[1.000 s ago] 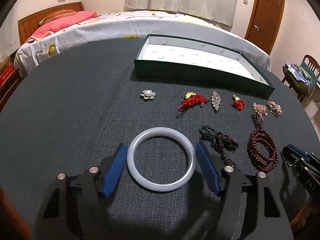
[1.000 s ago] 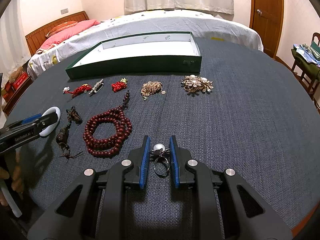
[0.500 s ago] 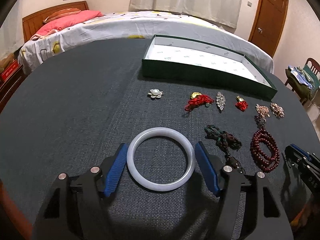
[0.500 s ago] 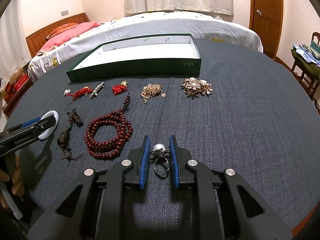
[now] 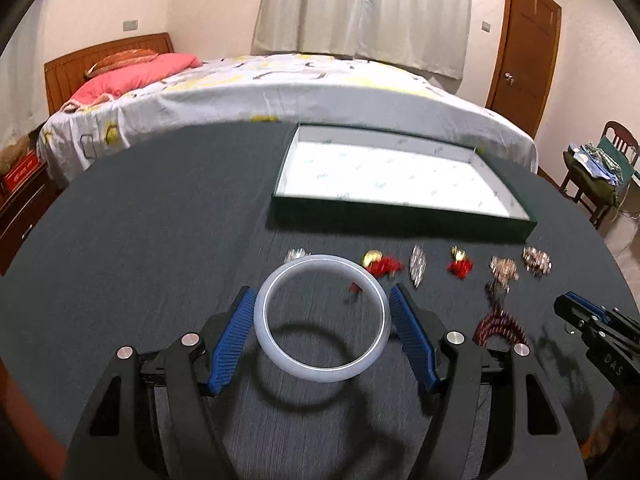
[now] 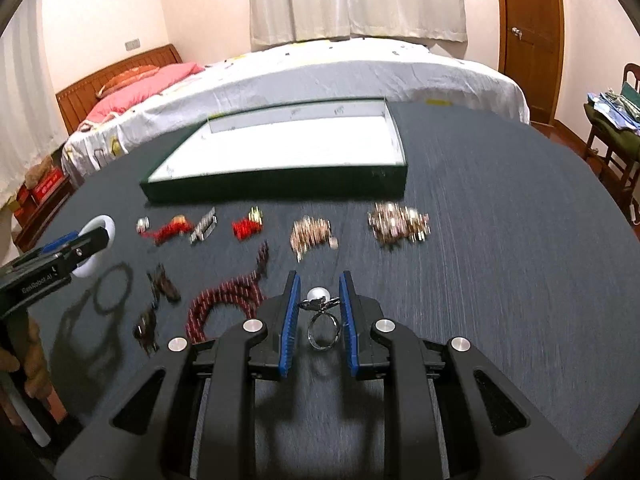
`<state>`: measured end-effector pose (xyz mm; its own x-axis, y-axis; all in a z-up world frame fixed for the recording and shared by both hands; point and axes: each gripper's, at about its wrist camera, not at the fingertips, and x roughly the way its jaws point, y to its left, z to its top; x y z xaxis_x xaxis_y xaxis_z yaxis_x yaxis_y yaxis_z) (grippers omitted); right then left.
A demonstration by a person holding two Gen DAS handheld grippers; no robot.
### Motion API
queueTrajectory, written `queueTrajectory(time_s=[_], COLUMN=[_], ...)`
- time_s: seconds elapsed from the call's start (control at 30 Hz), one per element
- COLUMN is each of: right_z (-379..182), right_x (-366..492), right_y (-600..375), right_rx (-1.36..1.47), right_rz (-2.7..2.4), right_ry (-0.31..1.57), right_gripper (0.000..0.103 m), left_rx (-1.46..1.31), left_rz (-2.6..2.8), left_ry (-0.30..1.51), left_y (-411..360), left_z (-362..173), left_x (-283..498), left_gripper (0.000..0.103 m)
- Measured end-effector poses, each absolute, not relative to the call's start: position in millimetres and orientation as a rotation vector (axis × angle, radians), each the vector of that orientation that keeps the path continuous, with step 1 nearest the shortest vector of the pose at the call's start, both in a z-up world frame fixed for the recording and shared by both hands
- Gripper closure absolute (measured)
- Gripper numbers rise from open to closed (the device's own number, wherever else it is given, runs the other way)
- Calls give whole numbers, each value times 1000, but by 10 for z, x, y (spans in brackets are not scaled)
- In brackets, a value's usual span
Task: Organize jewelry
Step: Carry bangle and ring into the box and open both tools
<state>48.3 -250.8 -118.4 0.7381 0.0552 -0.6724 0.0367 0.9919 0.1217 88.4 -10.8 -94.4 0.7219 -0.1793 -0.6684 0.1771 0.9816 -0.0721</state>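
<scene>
My left gripper [image 5: 322, 300] is shut on a white jade bangle [image 5: 276, 356] and holds it above the dark table; its shadow lies below. My right gripper [image 6: 319, 292] is shut on a silver pearl ring [image 6: 320, 322], also lifted off the table. A green tray with a white floor [image 5: 400, 220] [image 6: 276, 190] stands at the far side. In front of it lie brooches [image 6: 398, 222], red tassel charms [image 6: 246, 226], a dark red bead string [image 6: 228, 308] and a dark knotted cord [image 6: 160, 296]. The left gripper and bangle show in the right wrist view [image 6: 94, 248].
A bed [image 5: 280, 84] with white cover runs behind the table. A wooden door [image 5: 524, 48] and a chair with clothes [image 5: 596, 164] stand at the right. The right gripper's tip [image 5: 580, 316] shows at the right edge of the left wrist view.
Both grippers have lifted off the table with the bangle and the ring and are moving toward the tray; the view is blurred by motion.
</scene>
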Motion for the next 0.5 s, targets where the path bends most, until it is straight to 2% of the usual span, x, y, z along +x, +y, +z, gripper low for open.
queueTrajectory(time_s=[0.33, 0.5], right_z=[-776, -761], right_x=[1145, 1532], right_y=[-2612, -2693], right_rx=[119, 110], right_rz=[1, -14], right_ry=[645, 636], right_gripper=[83, 83], left_rx=[31, 32], left_rz=[-231, -259], left_ry=[667, 666], left_y=[-341, -484], left_z=[-712, -753], left_x=[1489, 1954], left_gripper=[36, 36])
